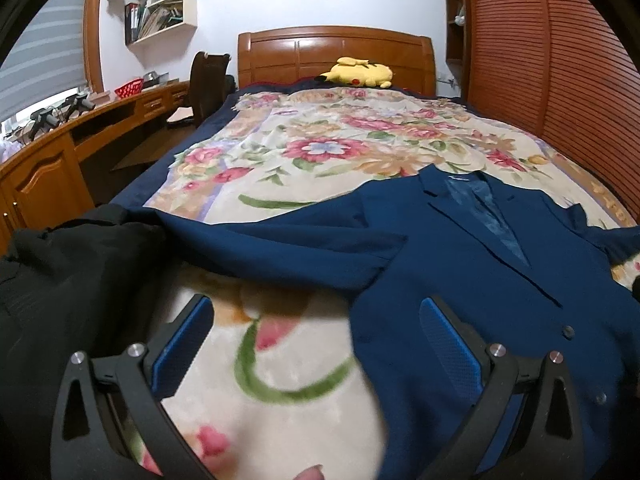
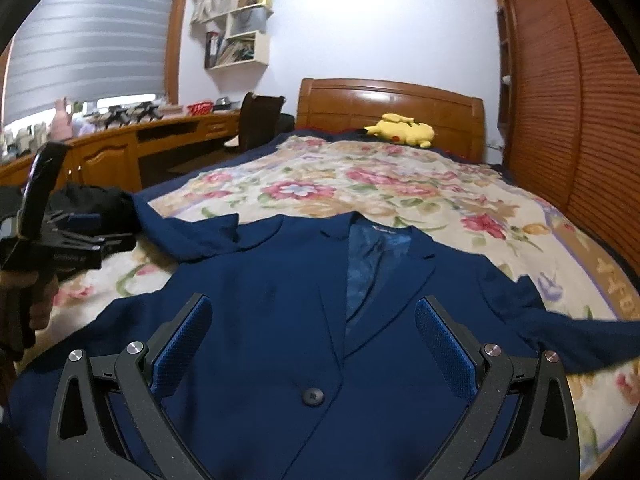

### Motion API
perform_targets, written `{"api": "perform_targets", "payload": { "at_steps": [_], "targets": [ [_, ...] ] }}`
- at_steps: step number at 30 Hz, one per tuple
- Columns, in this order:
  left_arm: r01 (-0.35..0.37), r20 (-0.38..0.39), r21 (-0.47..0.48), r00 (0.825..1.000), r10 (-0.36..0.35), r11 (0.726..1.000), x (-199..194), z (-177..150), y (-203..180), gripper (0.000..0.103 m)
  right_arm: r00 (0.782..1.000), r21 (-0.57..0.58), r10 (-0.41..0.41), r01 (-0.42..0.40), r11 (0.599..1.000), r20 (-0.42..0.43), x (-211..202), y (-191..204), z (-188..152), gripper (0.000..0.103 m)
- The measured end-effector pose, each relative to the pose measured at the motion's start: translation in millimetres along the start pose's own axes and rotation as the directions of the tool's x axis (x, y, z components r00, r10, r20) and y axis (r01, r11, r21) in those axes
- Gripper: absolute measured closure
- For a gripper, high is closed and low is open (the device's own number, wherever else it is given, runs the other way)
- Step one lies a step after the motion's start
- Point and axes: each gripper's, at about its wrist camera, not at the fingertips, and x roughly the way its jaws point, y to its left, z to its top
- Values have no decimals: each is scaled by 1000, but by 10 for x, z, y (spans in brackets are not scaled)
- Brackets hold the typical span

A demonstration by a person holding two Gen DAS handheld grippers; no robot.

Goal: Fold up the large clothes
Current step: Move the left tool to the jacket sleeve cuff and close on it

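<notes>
A navy blue suit jacket (image 2: 280,320) lies face up and spread out on the floral bedspread (image 2: 360,184), collar toward the headboard. In the left wrist view the jacket (image 1: 460,264) fills the right half, with one sleeve (image 1: 280,240) stretched left. My left gripper (image 1: 316,312) hangs open over the bedspread (image 1: 280,132) at the jacket's left edge, nothing between its fingers. The right gripper (image 2: 314,312) hovers open above the jacket's chest, near its front button (image 2: 313,396). From the right wrist view, the left gripper (image 2: 76,240) appears at far left in a person's hand.
A dark black garment (image 1: 68,280) is heaped at the bed's left side. A yellow plush toy (image 1: 358,72) rests by the wooden headboard (image 1: 336,52). A wooden desk (image 1: 80,136) and chair (image 1: 208,80) stand left of the bed, a slatted wardrobe (image 1: 540,64) to the right.
</notes>
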Motion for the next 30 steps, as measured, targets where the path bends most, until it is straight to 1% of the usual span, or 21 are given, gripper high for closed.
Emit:
{"api": "perform_targets", "payload": {
  "at_steps": [3, 7, 10, 18, 20, 23, 25, 27, 28, 29, 30],
  "targets": [
    [-22, -9, -8, 1000, 22, 1000, 125, 54, 80, 0, 1000, -23, 10, -10, 1000, -2, 88, 22, 45, 0],
    [-34, -28, -48, 999, 33, 998, 296, 136, 235, 0, 999, -17, 40, -40, 999, -16, 201, 23, 28, 0],
    [-51, -46, -78, 998, 48, 996, 434, 197, 343, 5, 998, -22, 56, -57, 998, -24, 274, 63, 15, 0],
    [-121, -102, -124, 989, 109, 985, 737, 296, 504, 8, 995, -36, 90, -91, 995, -44, 337, 113, -39, 0],
    [-142, -118, -125, 985, 127, 982, 821, 323, 528, 11, 995, -35, 94, -95, 995, -47, 324, 99, -55, 0],
    [-166, -138, -130, 979, 147, 978, 909, 333, 572, 16, 994, -31, 95, -97, 995, -51, 329, 87, -60, 0],
    [-171, -151, -145, 977, 149, 974, 957, 337, 625, 23, 994, -32, 94, -96, 995, -55, 328, 78, -70, 0],
    [-175, -162, -162, 975, 149, 971, 997, 346, 670, 28, 994, -32, 89, -91, 995, -55, 331, 59, -75, 0],
    [-174, -166, -170, 975, 146, 970, 1013, 347, 698, 34, 995, -28, 89, -91, 995, -54, 329, 47, -78, 0],
    [-177, -172, -171, 974, 148, 969, 1031, 349, 715, 36, 995, -24, 89, -91, 996, -54, 324, 36, -78, 0],
    [-178, -179, -172, 973, 147, 969, 1049, 354, 729, 41, 995, -21, 89, -90, 996, -53, 324, 24, -76, 0]
  ]
}}
